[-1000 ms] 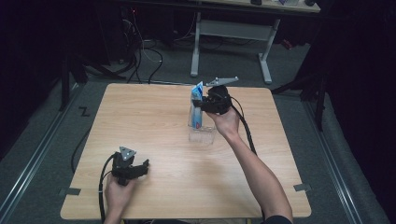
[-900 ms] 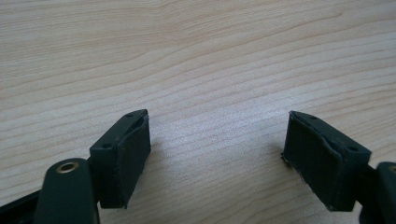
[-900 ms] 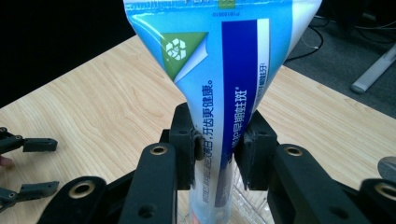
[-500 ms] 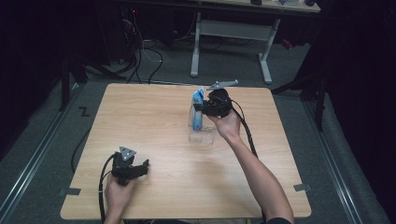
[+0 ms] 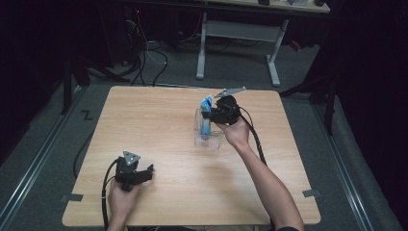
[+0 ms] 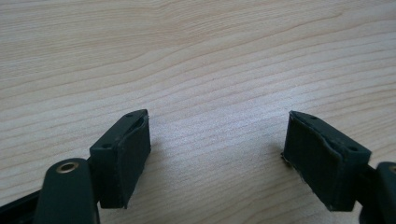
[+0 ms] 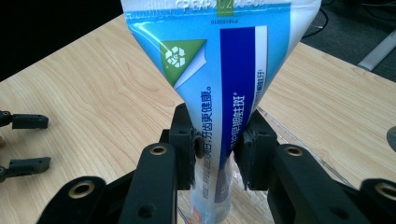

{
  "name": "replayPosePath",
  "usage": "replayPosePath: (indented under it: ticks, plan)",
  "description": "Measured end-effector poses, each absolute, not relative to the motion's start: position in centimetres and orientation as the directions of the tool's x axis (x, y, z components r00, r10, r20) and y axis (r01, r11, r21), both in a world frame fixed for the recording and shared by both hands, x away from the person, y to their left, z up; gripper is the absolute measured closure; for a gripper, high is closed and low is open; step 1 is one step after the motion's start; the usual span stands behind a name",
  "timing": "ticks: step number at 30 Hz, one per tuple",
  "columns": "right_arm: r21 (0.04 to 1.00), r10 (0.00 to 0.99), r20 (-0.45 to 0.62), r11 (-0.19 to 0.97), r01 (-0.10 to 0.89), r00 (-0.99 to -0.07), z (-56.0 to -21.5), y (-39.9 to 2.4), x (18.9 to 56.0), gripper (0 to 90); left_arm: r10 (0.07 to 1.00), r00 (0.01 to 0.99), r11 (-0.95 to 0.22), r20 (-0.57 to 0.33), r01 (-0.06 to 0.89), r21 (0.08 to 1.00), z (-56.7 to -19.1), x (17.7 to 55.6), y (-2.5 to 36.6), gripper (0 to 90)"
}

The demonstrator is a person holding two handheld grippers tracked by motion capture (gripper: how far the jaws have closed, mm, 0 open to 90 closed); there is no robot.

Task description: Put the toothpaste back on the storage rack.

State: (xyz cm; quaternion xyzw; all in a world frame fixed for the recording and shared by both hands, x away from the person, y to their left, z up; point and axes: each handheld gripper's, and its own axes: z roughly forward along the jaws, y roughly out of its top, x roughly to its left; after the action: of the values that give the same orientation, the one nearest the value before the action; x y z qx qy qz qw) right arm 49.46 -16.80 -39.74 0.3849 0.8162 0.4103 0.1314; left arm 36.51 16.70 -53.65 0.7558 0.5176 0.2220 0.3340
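1 toothpaste tube (image 7: pixel 219 93) clamped in right gripper (image 7: pixel 215 140) fingers; left gripper (image 6: pixel 217 154) fingers wide, empty.

**Cut off, covered and too small to read**

In the right gripper view the toothpaste tube (image 7: pixel 219 84) runs past the top edge, and its lower end is hidden behind the right gripper (image 7: pixel 215 144). From the high view the tube's print is too small to read, and the clear plastic cup (image 5: pixel 207 137) around it is faint (barely an outline). Both forearms are cut off at the bottom edge.
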Motion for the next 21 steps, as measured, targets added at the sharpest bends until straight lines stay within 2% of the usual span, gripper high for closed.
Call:
replayPosePath:
  ticks: [21]
  plan:
    - [0.766,0.747,0.11,0.357,0.535,-0.655,-40.62,-17.77,49.12,70.3,0.931,0.365,-0.24,-0.011,0.634,0.735,-53.65,36.51,16.68,23.1]
